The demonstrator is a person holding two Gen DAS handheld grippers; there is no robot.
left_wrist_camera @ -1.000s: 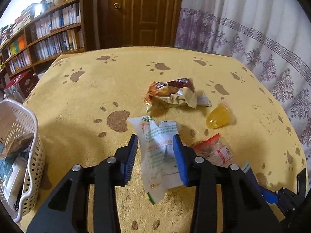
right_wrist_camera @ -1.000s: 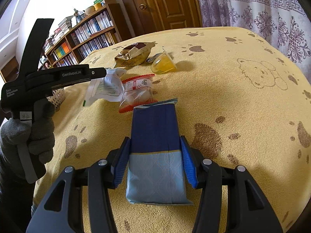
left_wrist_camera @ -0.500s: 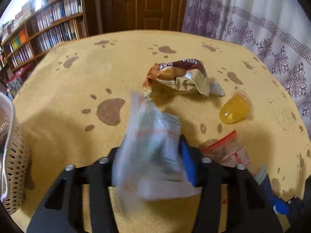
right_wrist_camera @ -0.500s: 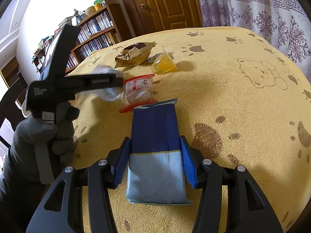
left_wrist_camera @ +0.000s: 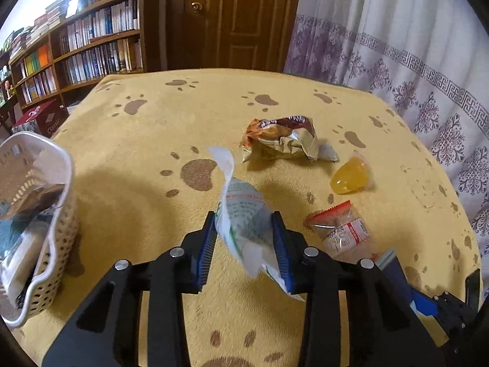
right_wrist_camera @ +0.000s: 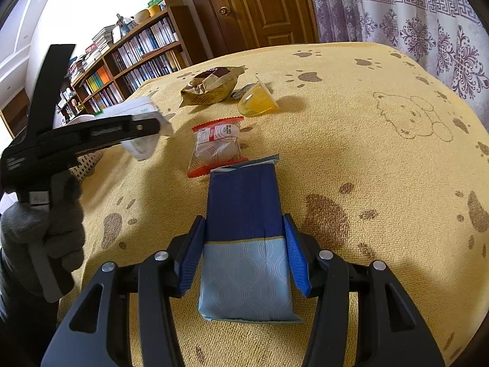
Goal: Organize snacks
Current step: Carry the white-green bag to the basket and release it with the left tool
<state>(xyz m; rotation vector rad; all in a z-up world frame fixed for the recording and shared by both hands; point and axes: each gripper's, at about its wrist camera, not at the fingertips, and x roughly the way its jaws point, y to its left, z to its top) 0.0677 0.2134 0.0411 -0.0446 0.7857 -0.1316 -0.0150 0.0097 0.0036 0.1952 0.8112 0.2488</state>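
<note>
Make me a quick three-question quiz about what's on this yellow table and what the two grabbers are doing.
1. True or false: the left gripper holds a white packet off the table.
2. What lies between the right gripper's fingers?
A. jelly cup
B. blue pack
C. red packet
3. Fill in: the basket sits to the holder's ____.

Key: 1 true; 2 B; 3 left.

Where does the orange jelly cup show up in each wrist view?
Left wrist: the orange jelly cup lies right of centre, on its side on the yellow cloth.
Right wrist: the cup lies above centre, far from the camera.
Shared landmark: the crumpled brown snack bag lies just beside it.
</note>
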